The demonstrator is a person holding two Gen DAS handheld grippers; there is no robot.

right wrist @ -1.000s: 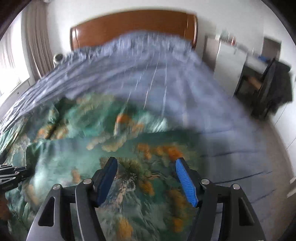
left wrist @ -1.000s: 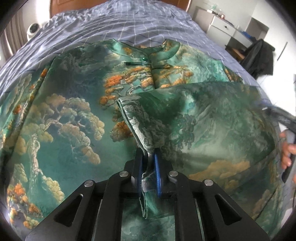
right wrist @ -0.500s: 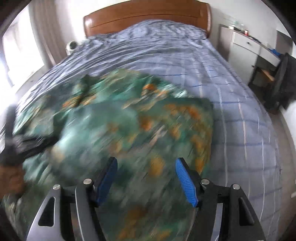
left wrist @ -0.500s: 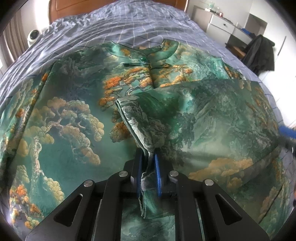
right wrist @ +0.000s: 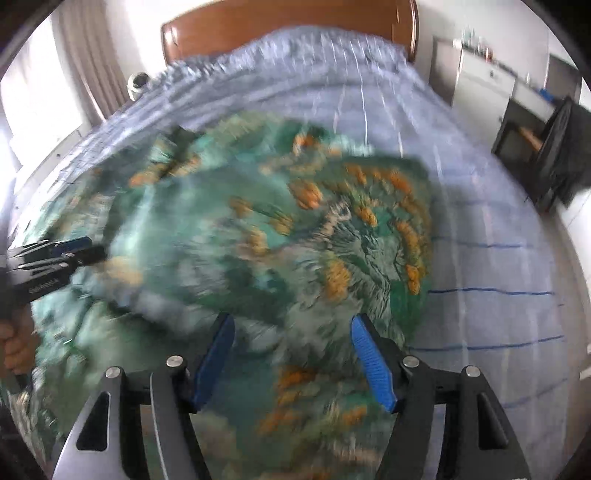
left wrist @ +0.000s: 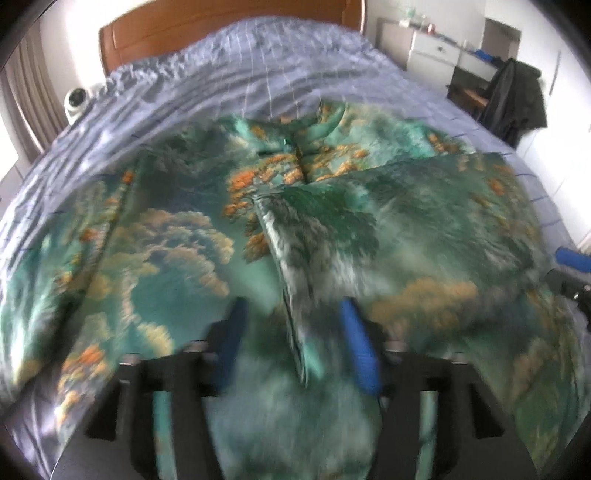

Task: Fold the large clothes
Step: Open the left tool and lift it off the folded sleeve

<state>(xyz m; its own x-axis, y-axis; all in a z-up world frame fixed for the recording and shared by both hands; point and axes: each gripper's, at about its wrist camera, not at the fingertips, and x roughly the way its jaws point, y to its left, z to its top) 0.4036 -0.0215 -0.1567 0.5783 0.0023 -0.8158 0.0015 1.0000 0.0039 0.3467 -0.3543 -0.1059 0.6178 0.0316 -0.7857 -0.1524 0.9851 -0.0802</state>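
The green landscape-print garment (left wrist: 177, 258) lies spread flat on the bed (left wrist: 258, 74), collar toward the wooden headboard (left wrist: 221, 22). One side panel is folded inward; its edge (left wrist: 284, 266) runs down the middle of the garment.

Left gripper (left wrist: 291, 343): jaws opening. The folded edge lies between the blue pads (left wrist: 358, 354) without being pressed; grip released.

Right gripper (right wrist: 291, 354): jaws spread wide, nothing held. It hangs over the garment's right portion (right wrist: 332, 240), near the garment's edge against the blue checked bedsheet (right wrist: 480, 258).

A dark jacket (left wrist: 513, 99) hangs beside the bed.
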